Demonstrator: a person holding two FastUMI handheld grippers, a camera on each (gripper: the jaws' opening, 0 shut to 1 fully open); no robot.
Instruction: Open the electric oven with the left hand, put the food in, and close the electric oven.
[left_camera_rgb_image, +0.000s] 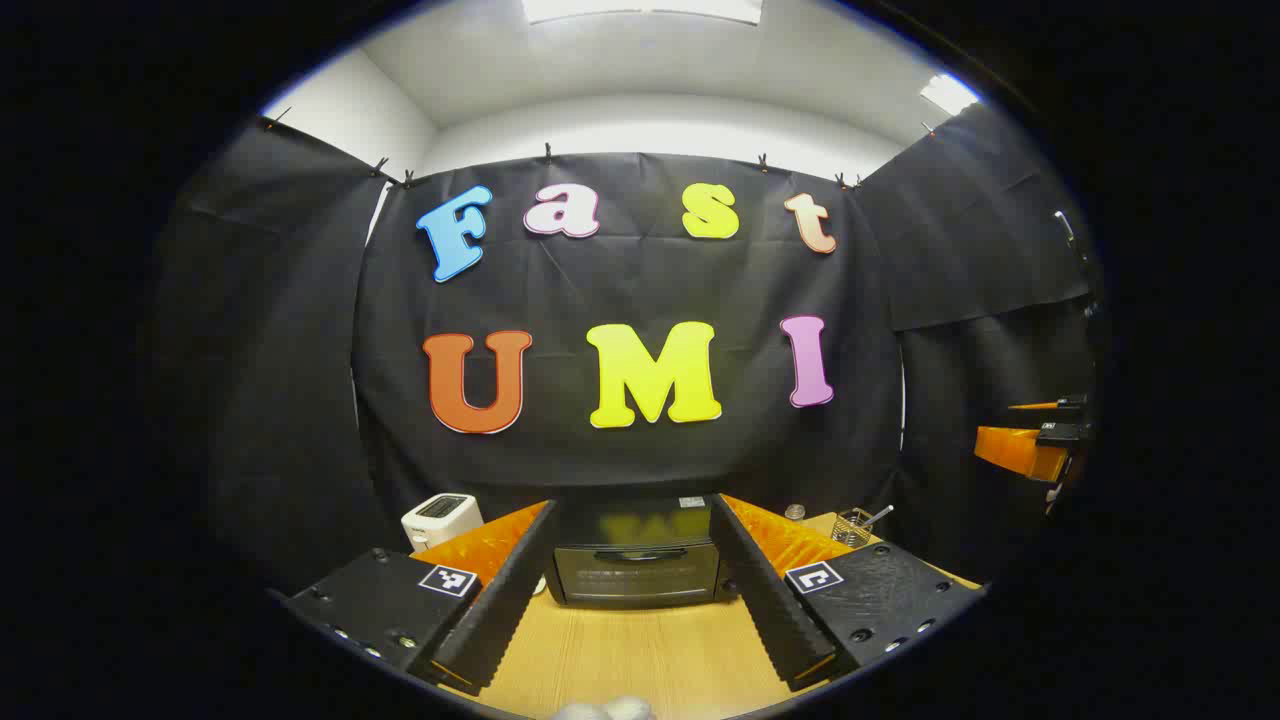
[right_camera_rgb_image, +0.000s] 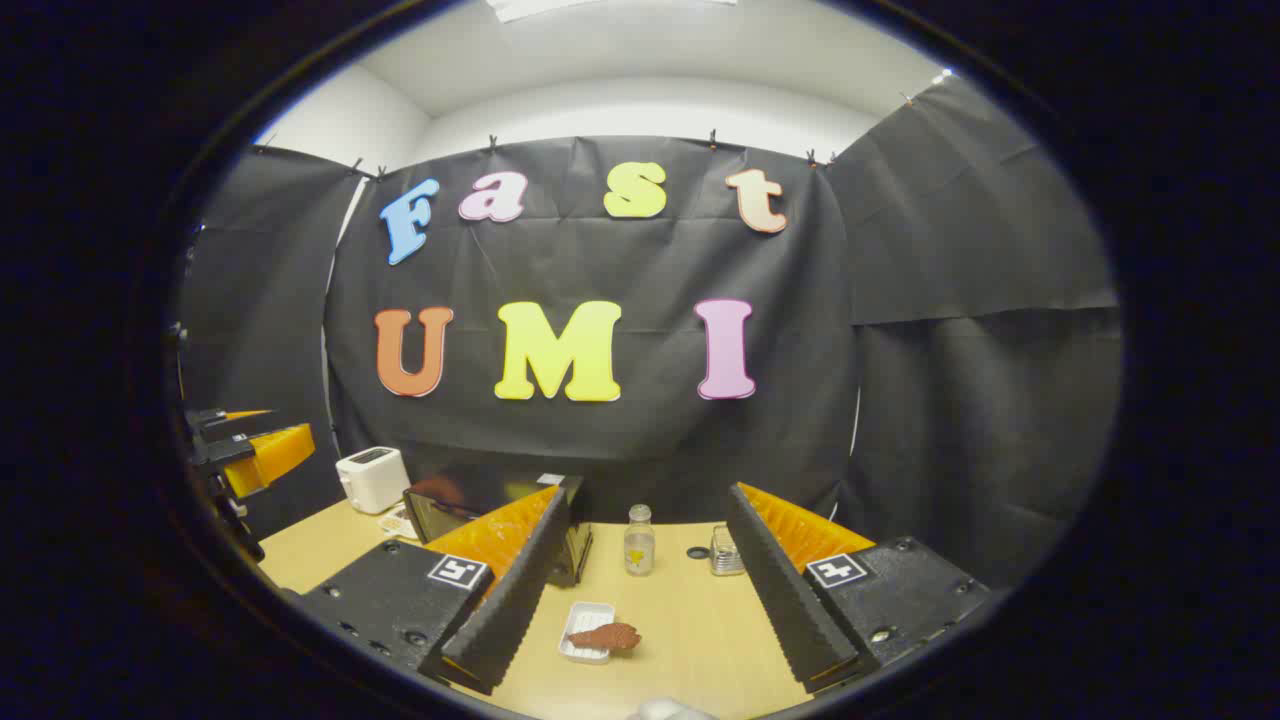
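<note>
The black electric oven (left_camera_rgb_image: 635, 570) stands on the wooden table (left_camera_rgb_image: 640, 655) straight ahead, its door closed and its handle across the top of the glass. My left gripper (left_camera_rgb_image: 635, 502) is open, well short of the oven, which sits framed between the fingers. In the right gripper view the oven (right_camera_rgb_image: 455, 505) is at the left, partly hidden by a finger. A brown piece of food (right_camera_rgb_image: 608, 636) lies on a small white tray (right_camera_rgb_image: 582, 622) in front of my right gripper (right_camera_rgb_image: 648, 492), which is open and holds nothing.
A white toaster (left_camera_rgb_image: 441, 518) stands left of the oven. To the oven's right are a small bottle (right_camera_rgb_image: 639, 540), a dark lid (right_camera_rgb_image: 697, 552) and a wire holder (right_camera_rgb_image: 725, 552). The other gripper shows at the far right (left_camera_rgb_image: 1035, 445) of the left gripper view.
</note>
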